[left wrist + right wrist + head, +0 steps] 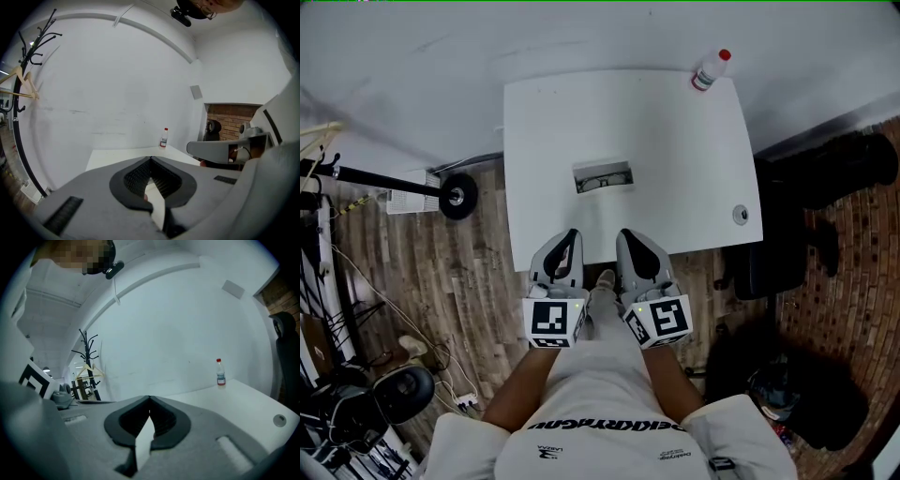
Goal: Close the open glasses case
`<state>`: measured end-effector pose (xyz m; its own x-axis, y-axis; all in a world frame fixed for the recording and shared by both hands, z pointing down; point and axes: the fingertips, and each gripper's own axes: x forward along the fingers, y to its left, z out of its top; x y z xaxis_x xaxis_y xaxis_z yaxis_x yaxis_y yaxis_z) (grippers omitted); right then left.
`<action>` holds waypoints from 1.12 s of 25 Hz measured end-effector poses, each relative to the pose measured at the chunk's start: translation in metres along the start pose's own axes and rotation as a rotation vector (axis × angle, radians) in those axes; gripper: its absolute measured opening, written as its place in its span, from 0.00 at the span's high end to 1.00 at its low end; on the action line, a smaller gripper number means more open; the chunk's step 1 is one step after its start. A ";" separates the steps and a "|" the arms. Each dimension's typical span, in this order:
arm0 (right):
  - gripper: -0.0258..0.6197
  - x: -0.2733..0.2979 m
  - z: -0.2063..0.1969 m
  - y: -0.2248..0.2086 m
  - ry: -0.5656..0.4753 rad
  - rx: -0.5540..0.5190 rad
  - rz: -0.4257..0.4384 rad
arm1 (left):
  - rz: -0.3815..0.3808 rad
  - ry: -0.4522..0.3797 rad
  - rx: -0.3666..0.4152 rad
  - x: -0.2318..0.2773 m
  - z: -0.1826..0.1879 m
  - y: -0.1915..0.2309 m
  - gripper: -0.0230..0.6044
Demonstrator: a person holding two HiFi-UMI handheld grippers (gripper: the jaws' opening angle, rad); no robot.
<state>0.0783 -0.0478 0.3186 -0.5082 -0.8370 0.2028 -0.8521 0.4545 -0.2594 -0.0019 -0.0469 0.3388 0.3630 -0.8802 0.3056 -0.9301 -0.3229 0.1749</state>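
The left gripper (571,234) and right gripper (625,234) are hovering, jaws pressed together, empty. The open glasses case (603,176) is lying on the desk (675,141) ahead of them; pushing it shut gently seems best.

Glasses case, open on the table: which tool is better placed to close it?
Right, but barely. The right tool and left tool are both shut and empty at the near edge of the table; the glasses case lies just ahead, slightly toward the right one.
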 end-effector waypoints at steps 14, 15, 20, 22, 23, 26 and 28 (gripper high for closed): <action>0.96 0.059 -0.040 -0.046 0.044 0.020 -0.095 | -0.015 0.088 -0.004 0.077 -0.044 0.041 0.96; 0.96 0.062 -0.043 -0.048 0.045 0.021 -0.101 | -0.018 0.088 -0.009 0.081 -0.046 0.044 0.96; 0.96 0.078 -0.056 -0.047 0.064 0.015 -0.092 | -0.028 0.103 -0.053 0.099 -0.053 0.057 0.93; 0.96 0.085 -0.061 -0.047 0.070 0.014 -0.091 | -0.029 0.109 -0.060 0.108 -0.059 0.063 0.92; 0.96 0.087 -0.065 -0.047 0.074 0.017 -0.093 | -0.029 0.114 -0.064 0.112 -0.062 0.066 0.92; 0.96 0.091 -0.076 -0.051 0.089 0.028 -0.103 | -0.030 0.128 -0.078 0.122 -0.073 0.072 0.90; 0.96 0.093 -0.083 -0.053 0.098 0.031 -0.108 | -0.031 0.136 -0.087 0.128 -0.078 0.076 0.90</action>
<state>0.0662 -0.1245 0.4292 -0.4248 -0.8463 0.3215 -0.8990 0.3524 -0.2600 -0.0224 -0.1567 0.4642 0.4009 -0.8133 0.4217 -0.9123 -0.3123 0.2650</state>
